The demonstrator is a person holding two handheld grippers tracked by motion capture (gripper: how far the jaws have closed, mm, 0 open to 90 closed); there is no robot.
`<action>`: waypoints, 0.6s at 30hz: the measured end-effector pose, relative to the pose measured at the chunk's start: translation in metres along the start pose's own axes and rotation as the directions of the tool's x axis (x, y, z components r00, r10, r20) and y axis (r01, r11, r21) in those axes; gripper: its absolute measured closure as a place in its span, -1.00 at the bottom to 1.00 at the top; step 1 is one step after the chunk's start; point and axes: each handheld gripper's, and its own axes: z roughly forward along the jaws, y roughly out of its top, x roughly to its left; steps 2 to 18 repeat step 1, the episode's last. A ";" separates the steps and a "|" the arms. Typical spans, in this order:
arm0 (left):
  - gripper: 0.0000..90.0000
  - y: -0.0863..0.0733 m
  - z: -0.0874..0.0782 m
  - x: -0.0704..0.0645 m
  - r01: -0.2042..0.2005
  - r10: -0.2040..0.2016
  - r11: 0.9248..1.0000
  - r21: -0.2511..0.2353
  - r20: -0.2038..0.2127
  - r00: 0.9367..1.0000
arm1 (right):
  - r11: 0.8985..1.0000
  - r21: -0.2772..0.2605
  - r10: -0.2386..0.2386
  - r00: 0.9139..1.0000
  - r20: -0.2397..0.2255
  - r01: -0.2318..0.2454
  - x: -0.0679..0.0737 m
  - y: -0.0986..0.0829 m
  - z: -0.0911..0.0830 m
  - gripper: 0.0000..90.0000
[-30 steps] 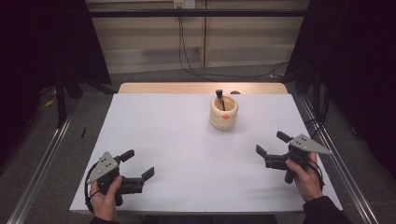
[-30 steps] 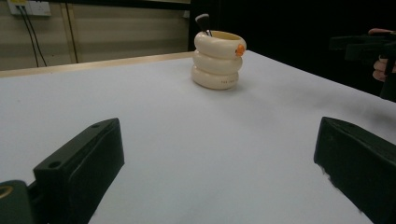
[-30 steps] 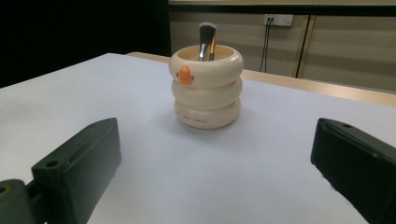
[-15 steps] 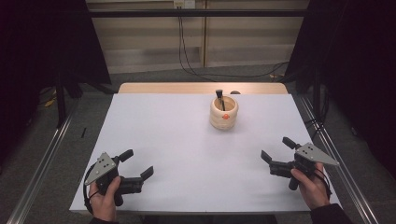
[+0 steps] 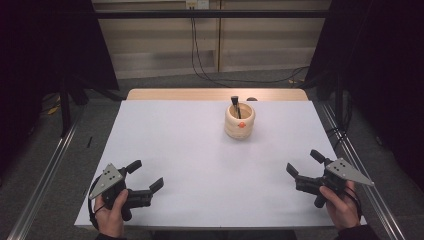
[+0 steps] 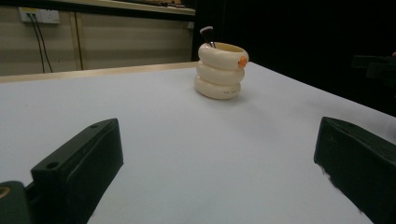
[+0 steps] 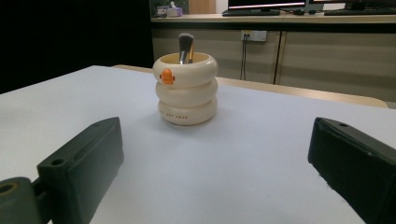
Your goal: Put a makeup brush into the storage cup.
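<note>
Cream holder (image 5: pixel 239 121), three stacked rings with an orange beak, stands upright toward the far middle of the white table (image 5: pixel 190 150); a brush (image 5: pixel 234 103) rests inside. Left gripper (image 5: pixel 145 179) and right gripper (image 5: pixel 304 163), jaws apart, near the front corners.

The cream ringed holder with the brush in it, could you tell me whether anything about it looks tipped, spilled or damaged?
Nothing stands out. The holder stands upright on the white table, and the brush sits inside it, bristles up, leaning slightly. Both grippers are well apart from it, jaws open.
</note>
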 end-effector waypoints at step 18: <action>-0.97 0.000 0.000 0.000 0.001 -0.001 1.000 0.002 0.000 1.000 | 1.000 -0.001 0.000 1.000 -0.006 0.000 0.000 0.000 0.001 -0.95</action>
